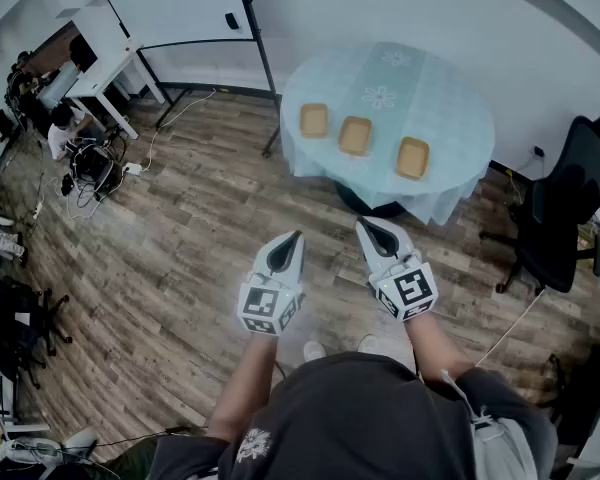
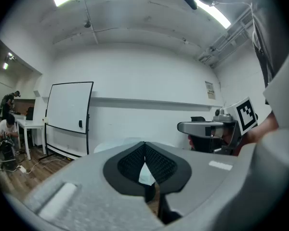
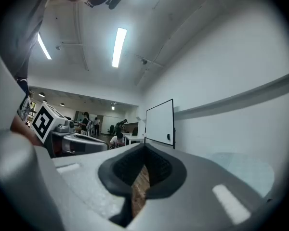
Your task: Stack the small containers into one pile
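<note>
Jaws shut and empty on left gripper (image 1: 296, 236) and right gripper (image 1: 362, 224), three containers (image 1: 355, 135) sitting unstacked on table (image 1: 450, 88).

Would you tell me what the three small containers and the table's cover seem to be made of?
Small containers: tan, matte, probably moulded fibre or plastic; too far to tell. Table's cover: pale blue cloth or plastic sheet, hanging in folds.

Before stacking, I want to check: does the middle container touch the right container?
Apart. The head view shows a strip of tablecloth between the middle container and the right container.
</note>
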`<action>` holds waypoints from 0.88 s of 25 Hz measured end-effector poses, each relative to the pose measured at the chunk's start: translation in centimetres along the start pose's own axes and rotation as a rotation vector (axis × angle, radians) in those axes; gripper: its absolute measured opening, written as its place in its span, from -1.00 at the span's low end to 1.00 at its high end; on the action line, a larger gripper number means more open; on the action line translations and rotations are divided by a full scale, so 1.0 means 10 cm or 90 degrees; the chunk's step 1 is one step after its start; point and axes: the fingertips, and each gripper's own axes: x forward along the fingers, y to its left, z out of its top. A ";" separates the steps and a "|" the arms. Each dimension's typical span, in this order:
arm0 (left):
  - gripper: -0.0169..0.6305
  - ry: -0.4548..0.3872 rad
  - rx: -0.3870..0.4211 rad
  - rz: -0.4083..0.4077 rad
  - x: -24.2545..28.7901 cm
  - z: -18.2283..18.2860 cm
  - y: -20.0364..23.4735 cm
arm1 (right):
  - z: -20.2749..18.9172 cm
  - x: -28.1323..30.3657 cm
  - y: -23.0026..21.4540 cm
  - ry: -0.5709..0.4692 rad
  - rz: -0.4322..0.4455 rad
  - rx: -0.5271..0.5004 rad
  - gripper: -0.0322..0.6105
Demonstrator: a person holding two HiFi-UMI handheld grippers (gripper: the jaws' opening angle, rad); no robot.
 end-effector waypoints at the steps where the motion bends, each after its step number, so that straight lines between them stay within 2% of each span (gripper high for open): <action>1: -0.93 0.000 0.000 0.000 0.00 0.00 0.00 | 0.00 0.00 0.00 0.001 0.000 0.001 -0.90; 14: -0.93 0.002 -0.006 -0.006 0.04 -0.06 0.05 | -0.10 0.07 -0.01 0.010 0.004 0.024 -0.90; 22: -0.93 0.001 -0.013 -0.022 0.02 -0.11 0.29 | -0.13 0.26 0.11 0.021 -0.009 0.019 -0.90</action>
